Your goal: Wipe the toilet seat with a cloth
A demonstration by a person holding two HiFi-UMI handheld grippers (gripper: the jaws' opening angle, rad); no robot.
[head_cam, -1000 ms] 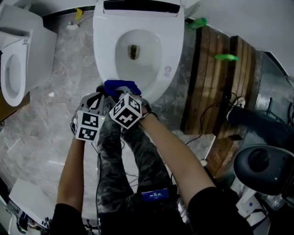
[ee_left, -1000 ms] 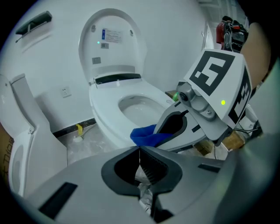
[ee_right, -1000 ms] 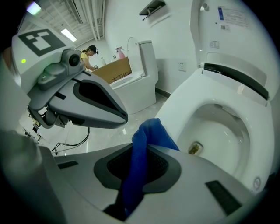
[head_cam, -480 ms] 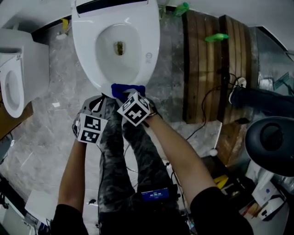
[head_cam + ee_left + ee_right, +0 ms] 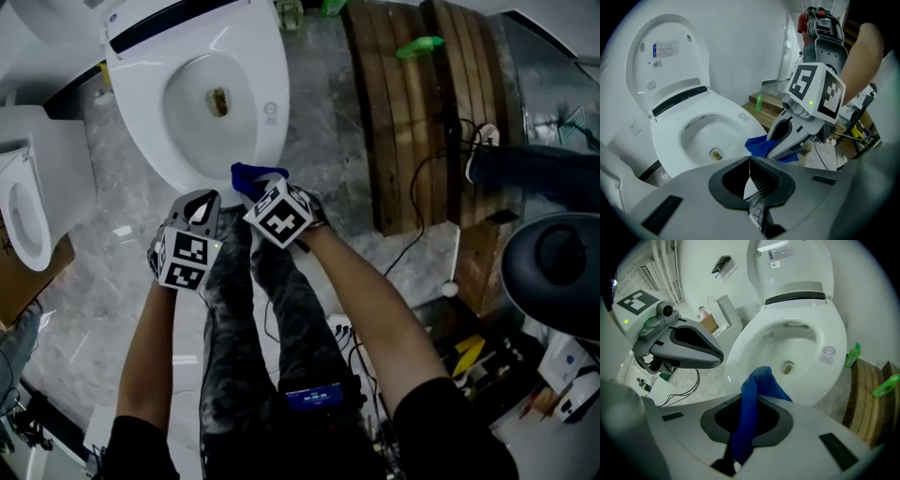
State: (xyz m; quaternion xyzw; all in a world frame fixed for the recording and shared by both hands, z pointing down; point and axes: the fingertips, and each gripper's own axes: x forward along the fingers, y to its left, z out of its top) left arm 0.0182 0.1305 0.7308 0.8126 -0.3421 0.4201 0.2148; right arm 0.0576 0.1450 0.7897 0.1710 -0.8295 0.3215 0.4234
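Note:
The white toilet seat [image 5: 267, 84] rings the bowl with its lid [image 5: 665, 51] raised. A blue cloth [image 5: 251, 174] hangs at the seat's front right edge. My right gripper [image 5: 263, 192] is shut on the cloth, which is pinched between its jaws [image 5: 749, 420] and stands up in a fold [image 5: 761, 380] before the seat [image 5: 740, 352]. My left gripper [image 5: 208, 200] hovers just left of it, near the seat's front rim, shut with nothing between its jaws [image 5: 750, 176]. In the left gripper view the right gripper [image 5: 787, 138] and the cloth [image 5: 759, 146] are on the right.
A second toilet [image 5: 28, 202] stands to the left. Right of the bowl lie wooden planks [image 5: 403, 131], a green bottle [image 5: 419, 44] and cables [image 5: 427, 230]. A black round seat [image 5: 553, 272] is at the far right. The person's legs [image 5: 253, 319] are below the grippers.
Both grippers have slid right along the seat's front rim, carrying the blue cloth from the middle of the front toward its right corner. Both have rolled a little.

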